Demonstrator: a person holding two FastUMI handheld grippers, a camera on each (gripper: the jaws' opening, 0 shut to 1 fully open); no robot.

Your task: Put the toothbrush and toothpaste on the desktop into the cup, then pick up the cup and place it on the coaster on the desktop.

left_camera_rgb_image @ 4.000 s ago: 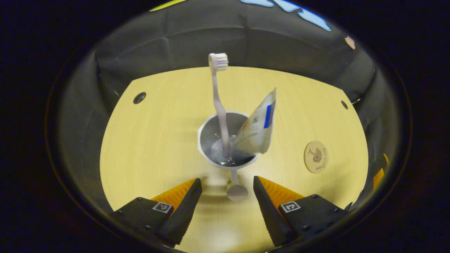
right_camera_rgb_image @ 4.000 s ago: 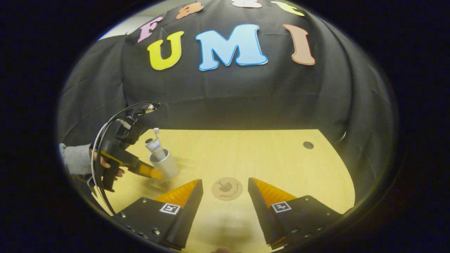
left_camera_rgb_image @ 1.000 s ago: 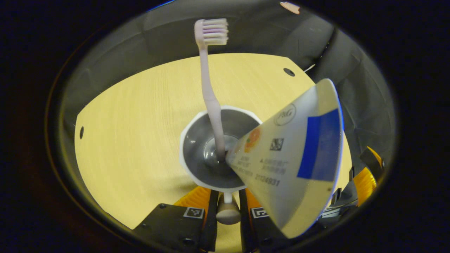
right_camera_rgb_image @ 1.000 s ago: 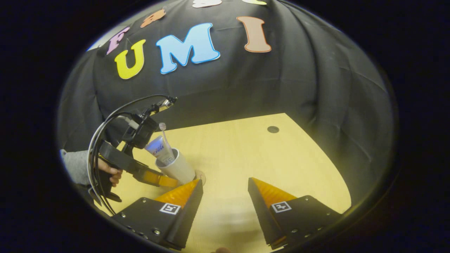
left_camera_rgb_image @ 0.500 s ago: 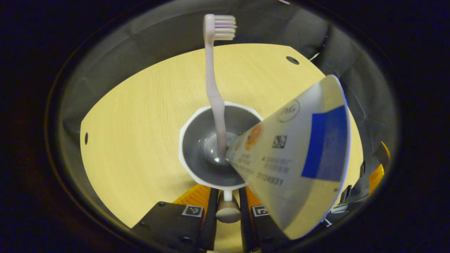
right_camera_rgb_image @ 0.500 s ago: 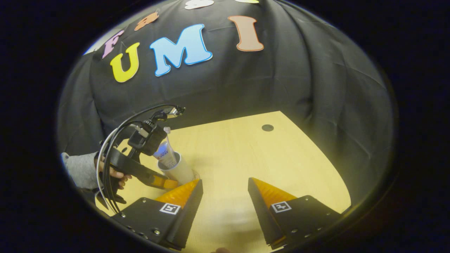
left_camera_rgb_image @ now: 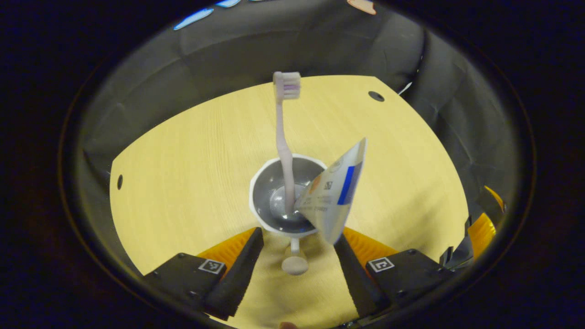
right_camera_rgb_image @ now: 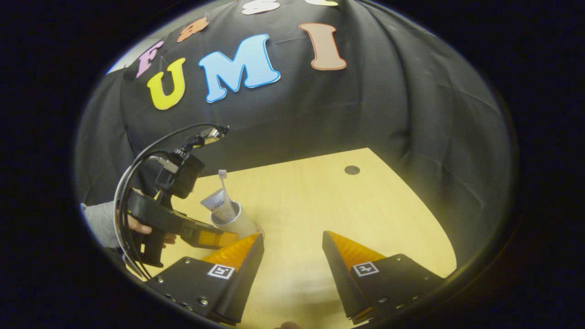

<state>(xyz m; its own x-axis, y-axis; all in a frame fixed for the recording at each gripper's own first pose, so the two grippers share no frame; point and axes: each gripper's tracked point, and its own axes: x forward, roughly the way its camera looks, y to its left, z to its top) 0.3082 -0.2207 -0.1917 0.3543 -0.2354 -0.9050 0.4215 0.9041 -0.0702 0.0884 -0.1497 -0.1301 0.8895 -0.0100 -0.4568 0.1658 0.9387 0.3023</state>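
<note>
A white cup [left_camera_rgb_image: 274, 226] stands on the wooden desktop [left_camera_rgb_image: 183, 183], its handle [left_camera_rgb_image: 295, 262] pointing toward me. A pale toothbrush [left_camera_rgb_image: 283, 146] stands upright in it, bristles up, and the toothpaste tube [left_camera_rgb_image: 336, 198] leans out to the right. My left gripper [left_camera_rgb_image: 297, 260] is open, its fingers on either side of the handle and apart from it. In the right gripper view the cup [right_camera_rgb_image: 237, 222] sits at the left with the left gripper [right_camera_rgb_image: 219, 238] beside it, held by a hand [right_camera_rgb_image: 146, 228]. My right gripper [right_camera_rgb_image: 292, 242] is open over bare desktop. A thin edge at the cup's foot may be the coaster [right_camera_rgb_image: 260, 232].
Black cloth walls close the desk in at the back and on both sides. Small round holes [left_camera_rgb_image: 376, 96] [left_camera_rgb_image: 119, 182] sit near the desk's corners. The right gripper [left_camera_rgb_image: 480, 228] shows at the right edge of the left gripper view.
My left gripper, shut on the cup's handle half a second ago, has opened and drawn back. The cup now stands farther from the camera. The right gripper barely moved.
</note>
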